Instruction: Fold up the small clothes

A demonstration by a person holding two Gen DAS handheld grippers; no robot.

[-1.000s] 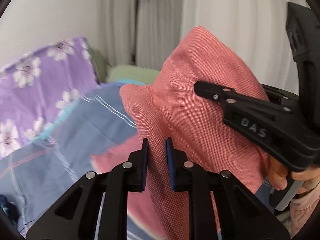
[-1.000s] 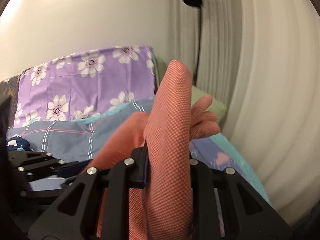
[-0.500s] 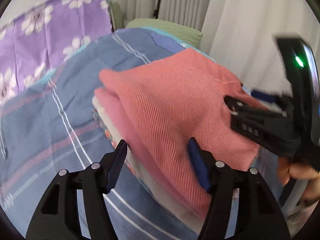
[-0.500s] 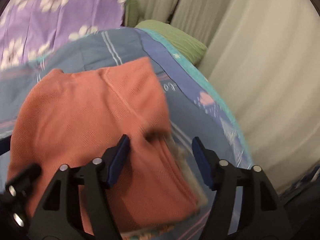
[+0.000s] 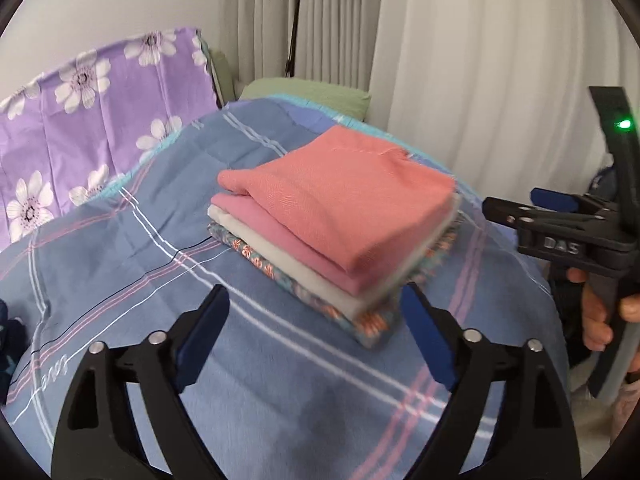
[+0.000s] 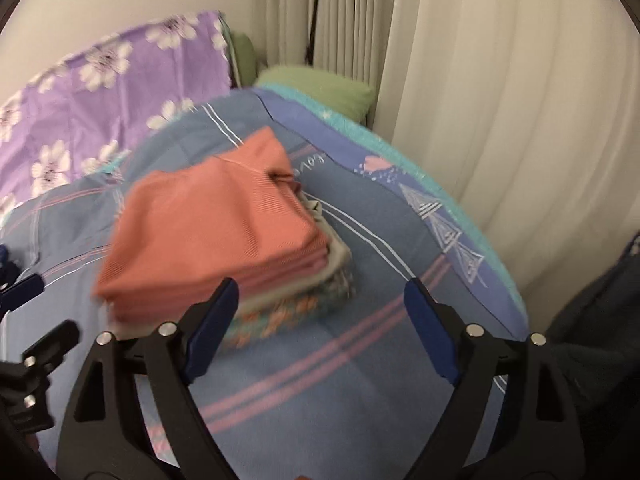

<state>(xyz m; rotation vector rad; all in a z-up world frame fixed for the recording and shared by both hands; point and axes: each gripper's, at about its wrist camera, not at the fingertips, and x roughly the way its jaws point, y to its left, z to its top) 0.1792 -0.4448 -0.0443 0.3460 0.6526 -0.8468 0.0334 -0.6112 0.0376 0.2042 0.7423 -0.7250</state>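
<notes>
A folded coral-red garment [image 5: 344, 204] lies on top of a stack of folded clothes [image 5: 308, 276] on the blue plaid bedspread [image 5: 132, 276]. The stack holds a pink piece, a pale grey piece and a floral piece at the bottom. It also shows in the right wrist view, with the coral garment [image 6: 212, 232] uppermost. My left gripper [image 5: 316, 336] is open and empty, just in front of the stack. My right gripper [image 6: 320, 328] is open and empty, just before the stack's near right corner; it also shows at the right of the left wrist view [image 5: 556, 216].
A purple flowered pillow [image 5: 92, 100] and a green pillow [image 5: 308, 92] lie at the head of the bed. White curtains [image 5: 480, 60] hang close behind on the right. The bed's turquoise-trimmed edge [image 6: 460, 208] runs along the right side. A dark blue item [image 5: 8, 332] lies at far left.
Both grippers opened and let go of the coral garment. It went from hanging held up in the air to lying folded on top of the stack. Both grippers drew back.
</notes>
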